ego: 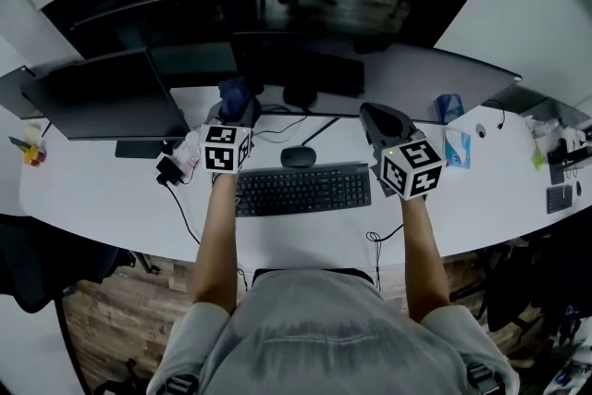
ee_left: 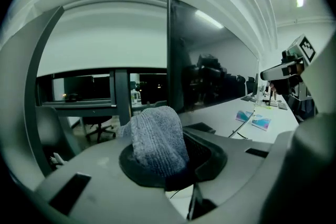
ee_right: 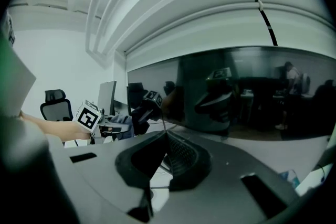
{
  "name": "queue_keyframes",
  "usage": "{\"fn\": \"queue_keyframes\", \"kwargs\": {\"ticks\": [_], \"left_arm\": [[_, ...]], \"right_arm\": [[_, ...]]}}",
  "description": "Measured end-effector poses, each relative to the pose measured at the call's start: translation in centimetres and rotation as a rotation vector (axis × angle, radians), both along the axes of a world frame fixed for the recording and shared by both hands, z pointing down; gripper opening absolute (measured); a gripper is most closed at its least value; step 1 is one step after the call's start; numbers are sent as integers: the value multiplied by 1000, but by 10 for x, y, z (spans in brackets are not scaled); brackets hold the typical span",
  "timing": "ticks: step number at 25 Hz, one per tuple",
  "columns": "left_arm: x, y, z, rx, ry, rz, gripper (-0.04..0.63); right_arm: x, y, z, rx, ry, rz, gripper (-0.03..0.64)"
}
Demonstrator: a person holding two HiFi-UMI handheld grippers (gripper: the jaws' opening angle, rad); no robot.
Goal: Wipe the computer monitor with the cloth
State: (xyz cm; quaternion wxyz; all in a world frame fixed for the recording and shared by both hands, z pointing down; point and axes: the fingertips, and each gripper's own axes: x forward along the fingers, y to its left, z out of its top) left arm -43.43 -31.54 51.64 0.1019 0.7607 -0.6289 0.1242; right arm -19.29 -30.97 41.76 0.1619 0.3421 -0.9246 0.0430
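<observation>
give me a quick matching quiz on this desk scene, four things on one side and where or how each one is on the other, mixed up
Things:
1. cloth
2. keyboard
3. mouse
4. right gripper

Places or states:
a. shut, with nothing in it
b. on the desk, just beyond the keyboard
c. held in the left gripper
d. on the desk, between the person's forearms

Pairs: 1-c, 2-d, 3-b, 4-a

Grey short-sleeved T-shirt (ego: 333,338), forearms bare, left tongs (ego: 236,99) and right tongs (ego: 375,114) grey-bodied, dark ribbed pads (ee_right: 181,157), left cube (ego: 226,148) and right cube (ego: 412,167) white with black square markers, green light (ego: 392,153) on right cube.
</observation>
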Motion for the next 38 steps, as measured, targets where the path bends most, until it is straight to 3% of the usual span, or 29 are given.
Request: {"fn": "queue_keyframes", "kwargs": {"ticks": [10, 18, 20, 27, 30, 33, 38], "left_arm": [[5, -1, 69, -132, 73, -6, 69], [9, -4, 128, -208, 107, 2, 69], [5, -4, 137, -196, 191, -24, 69], [7, -6, 147, -138, 704, -167, 69], [17, -8, 155, -135, 862, -192, 67], [37, -15, 157, -138, 948, -157, 67], [88, -30, 154, -175, 943, -55, 69]], "right_arm": [[-6, -7, 26, -50, 7, 30, 2], [16, 2, 39, -83, 13, 93, 2], [19, 5, 41, -91, -3, 108, 2], [48, 14, 46, -98, -17, 159, 2], [59, 21, 52, -108, -17, 173, 2], [71, 25, 52, -98, -19, 195, 2], [107, 26, 44, -59, -15, 249, 2]]}}
